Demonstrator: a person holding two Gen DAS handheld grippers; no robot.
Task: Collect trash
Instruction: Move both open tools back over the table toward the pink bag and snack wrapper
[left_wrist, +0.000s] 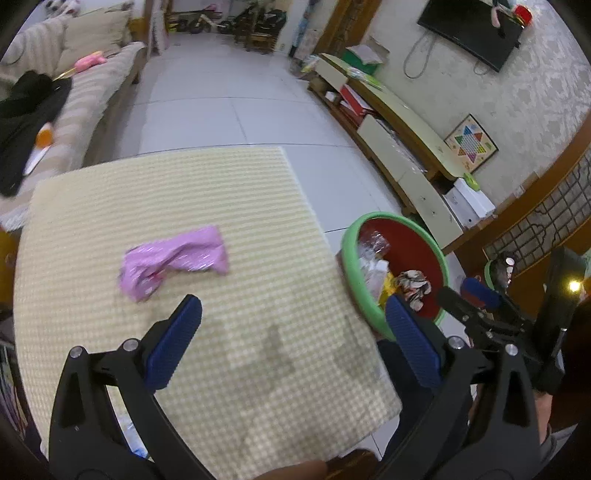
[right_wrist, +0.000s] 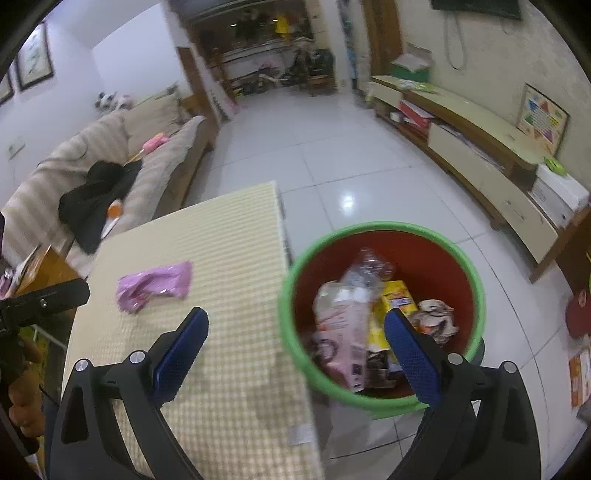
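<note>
Home living room — striped sofa (left_wrist: 92, 92), wall TV (left_wrist: 472, 29), low cabinet (left_wrist: 399, 125), tiled floor.

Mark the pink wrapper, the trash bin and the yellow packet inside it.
pink wrapper (left_wrist: 173, 260): left wrist view, middle of the crumpled foil.
trash bin (right_wrist: 476, 280): right wrist view, green rim, right side.
yellow packet (right_wrist: 397, 295): right wrist view, upper face of the packet.

Left view: you look steeply down over the table (left_wrist: 258, 206).
Right view: you face the bin (right_wrist: 384, 229).
Shared: table, bin, wrapper (left_wrist: 173, 258).
</note>
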